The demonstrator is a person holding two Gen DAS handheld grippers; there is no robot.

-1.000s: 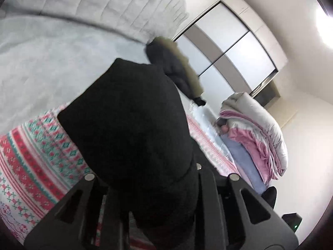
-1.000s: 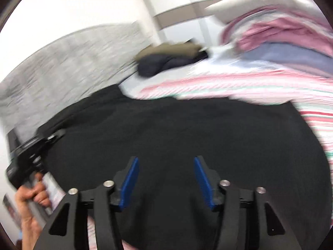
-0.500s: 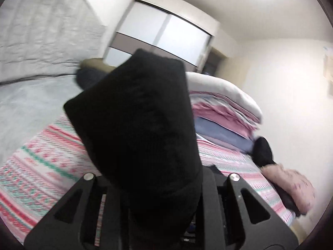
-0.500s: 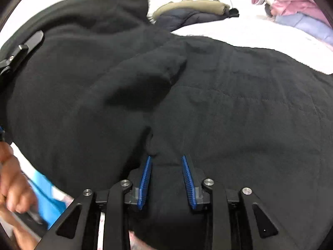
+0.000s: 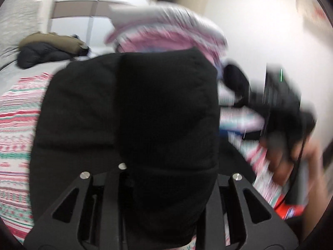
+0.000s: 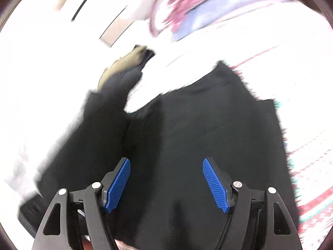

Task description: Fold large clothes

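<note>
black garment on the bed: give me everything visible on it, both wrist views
The black garment is a large, matte, soft knit or fleece piece, no print visible. Most of it lies spread on the patterned red, white and green bedspread. One thick fold is bunched up between the left gripper fingers, filling that view; those jaws are opening, the fabric between them. The right gripper hangs over the flat part, jaws opening, blue pads clear of the cloth. Edges are motion-blurred; sleeves or collar cannot be told.

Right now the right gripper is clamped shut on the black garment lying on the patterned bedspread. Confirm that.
Not quite. The right wrist view shows the right gripper opening, blue pads apart and gripping nothing; the black garment does lie on the patterned bedspread.
</note>
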